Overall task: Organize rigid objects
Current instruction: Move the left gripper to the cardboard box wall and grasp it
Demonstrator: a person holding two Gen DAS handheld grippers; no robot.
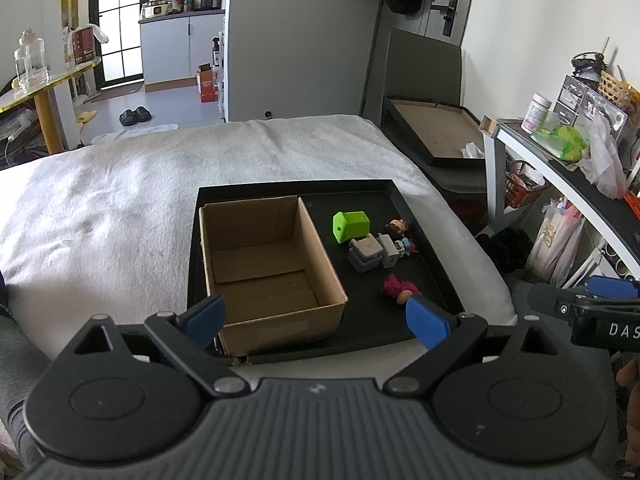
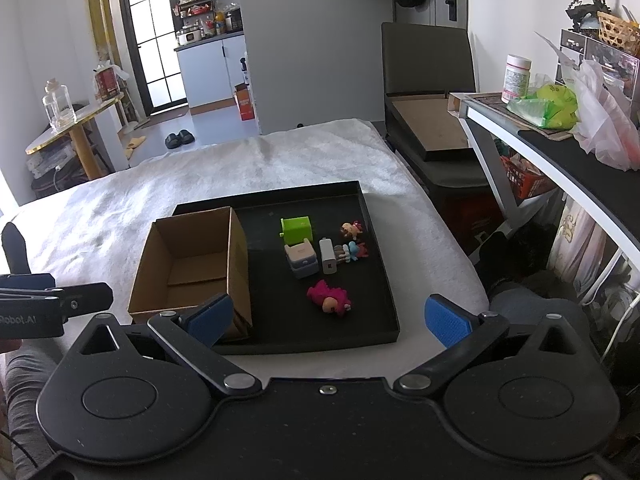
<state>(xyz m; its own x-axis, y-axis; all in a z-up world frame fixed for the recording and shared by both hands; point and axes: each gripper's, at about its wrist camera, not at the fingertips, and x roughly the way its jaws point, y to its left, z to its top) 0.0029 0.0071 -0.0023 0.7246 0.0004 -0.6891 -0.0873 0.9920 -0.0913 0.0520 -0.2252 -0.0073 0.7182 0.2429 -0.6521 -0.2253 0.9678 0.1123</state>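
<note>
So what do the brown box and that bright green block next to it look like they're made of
The brown box looks like plain corrugated cardboard: matte tan walls, folded bottom flaps, raw cut edges. The green block seems to be hard moulded plastic, going by its uniform bright colour, crisp edges and slight sheen, though that is judged by look alone.

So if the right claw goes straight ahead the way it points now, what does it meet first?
Probably the pink doll, lying on the black tray near its front edge, almost centred between the open fingers of the right claw. Depth is unclear, so the claw might pass above it.
</note>
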